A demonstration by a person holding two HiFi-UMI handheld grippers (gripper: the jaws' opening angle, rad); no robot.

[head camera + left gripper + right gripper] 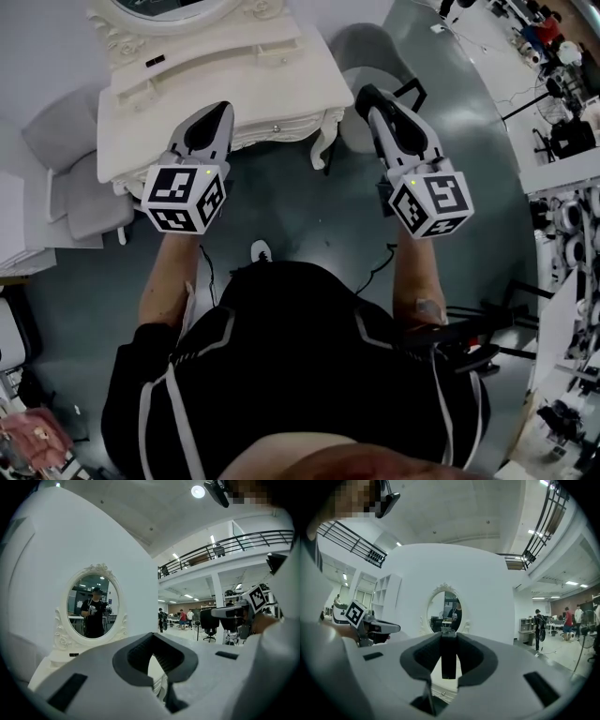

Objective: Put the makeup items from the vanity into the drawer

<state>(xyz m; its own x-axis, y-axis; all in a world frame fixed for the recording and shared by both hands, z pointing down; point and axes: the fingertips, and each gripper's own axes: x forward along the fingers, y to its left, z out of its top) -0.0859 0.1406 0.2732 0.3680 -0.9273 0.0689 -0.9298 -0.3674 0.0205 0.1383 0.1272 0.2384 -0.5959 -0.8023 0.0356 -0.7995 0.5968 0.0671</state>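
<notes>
Overhead, a grey floor [309, 216] fills most of the head view, and a white vanity table [234, 75] stands at the top of it against a curved white wall. Its oval mirror [93, 604], in a carved white frame, reflects a person in dark clothes. The table's front carries a drawer [272, 127] with a small knob, and it looks closed. Grey cushions [80, 187] lie to the left of the table, and a grey rounded seat [366, 47] stands at its right end.

The person wears a black top and holds both arms forward, one gripper in each hand. Both point level toward the table, well apart from each other.

The left gripper [223, 109] reaches over the table's front edge near the left side. Its jaws stand apart with nothing between them, and the white table front shows through the gap.

The right gripper [366, 94] is off the table's right corner, over the floor and beside the grey seat. Its jaws are clenched on a makeup item [448, 660], a slim dark stick held upright between the pads with a paler cap at its top. Which kind of makeup it is cannot be told.

A small dark flat thing [155, 61] lies on the table top near the mirror's base.
</notes>
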